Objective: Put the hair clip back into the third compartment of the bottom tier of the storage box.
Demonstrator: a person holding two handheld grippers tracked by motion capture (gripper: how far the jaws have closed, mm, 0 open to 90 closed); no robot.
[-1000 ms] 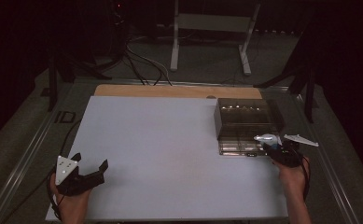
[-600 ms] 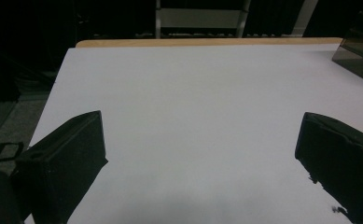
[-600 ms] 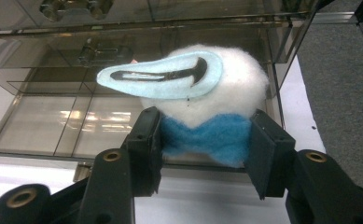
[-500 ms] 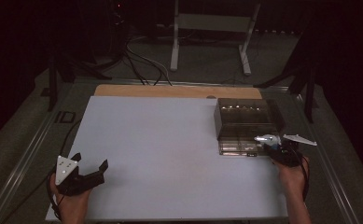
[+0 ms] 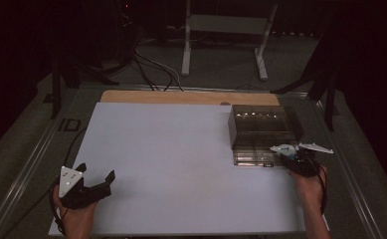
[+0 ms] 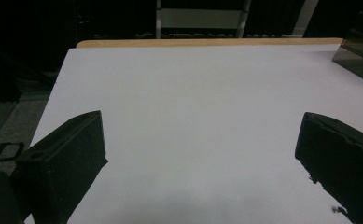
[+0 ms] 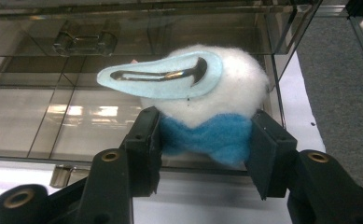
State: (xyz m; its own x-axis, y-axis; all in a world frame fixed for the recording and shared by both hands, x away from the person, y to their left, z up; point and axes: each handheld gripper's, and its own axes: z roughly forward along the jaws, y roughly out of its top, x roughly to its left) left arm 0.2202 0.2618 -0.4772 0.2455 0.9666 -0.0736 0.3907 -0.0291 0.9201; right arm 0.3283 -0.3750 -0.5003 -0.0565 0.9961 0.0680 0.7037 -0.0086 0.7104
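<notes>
A clear smoky plastic compartment box with its lid up stands on the white table top at the right. My right gripper hovers at the box's near right corner, shut on a felt hair clip: a white fuzzy ball with a blue bow and a pale blue snap clip on top. The clip hangs just over the box's front compartments. At the table's near left corner my left gripper rests open, its jaws wide apart over bare white surface with nothing between them.
A wooden strip edges the table's far side. Beyond it on the dark floor lie cables and a white stand's legs. A metal rail runs along the table's left side. The box's corner appears far right in the left gripper view.
</notes>
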